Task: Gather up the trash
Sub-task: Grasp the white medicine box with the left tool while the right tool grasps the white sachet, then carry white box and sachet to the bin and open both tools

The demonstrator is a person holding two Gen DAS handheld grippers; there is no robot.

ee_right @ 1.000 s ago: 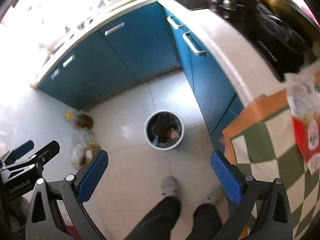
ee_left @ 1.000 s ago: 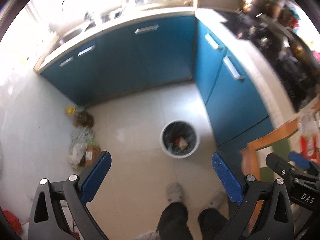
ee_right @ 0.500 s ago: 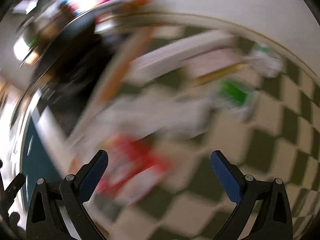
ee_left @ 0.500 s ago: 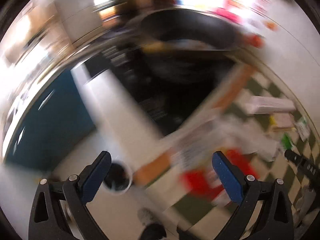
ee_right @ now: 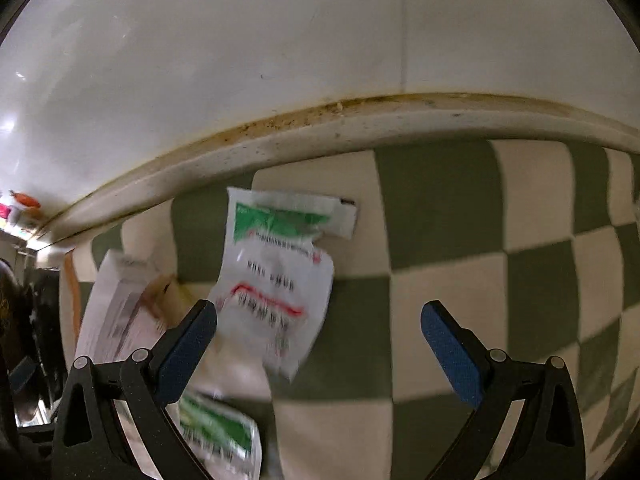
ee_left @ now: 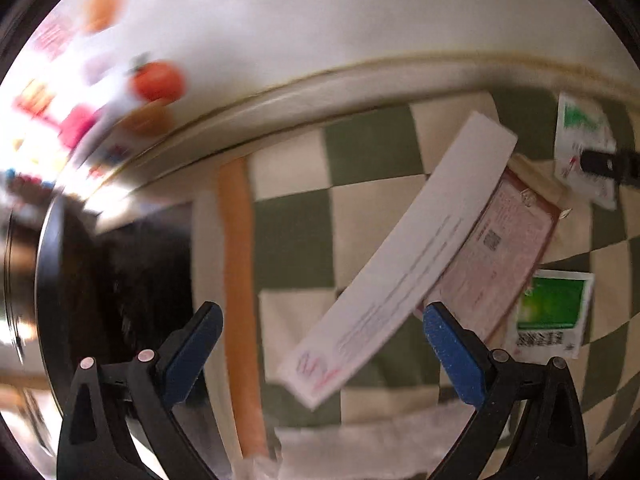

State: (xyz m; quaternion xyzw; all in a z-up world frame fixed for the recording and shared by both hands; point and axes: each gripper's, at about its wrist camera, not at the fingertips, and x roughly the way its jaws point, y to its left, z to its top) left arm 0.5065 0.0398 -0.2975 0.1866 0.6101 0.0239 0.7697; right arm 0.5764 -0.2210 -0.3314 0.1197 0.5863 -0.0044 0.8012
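Note:
Trash lies on a green-and-cream checked cloth [ee_left: 296, 240]. In the left wrist view a long white box [ee_left: 400, 264] lies over a pink packet [ee_left: 500, 256], with a green sachet [ee_left: 552, 312] to the right and a white-green sachet [ee_left: 580, 148] at the far right. My left gripper [ee_left: 320, 356] is open and empty, hovering over the near end of the white box. In the right wrist view the white-green sachet [ee_right: 280, 276] lies ahead, slightly left. My right gripper [ee_right: 320, 352] is open and empty above the cloth beside it. A second green sachet [ee_right: 220, 432] lies near the left finger.
A white tiled wall [ee_right: 320, 40] rises right behind the counter's back edge [ee_right: 360, 128]. A black pan [ee_left: 100, 280] and an orange cloth border [ee_left: 240, 280] are at the left. A crumpled white tissue [ee_left: 360, 448] lies at the near edge. The white box and pink packet [ee_right: 120, 304] show left.
Both grippers swung up from facing the floor and bin to facing the checked cloth with the trash on it. The views went from blurred to nearly steady. Both stay open.

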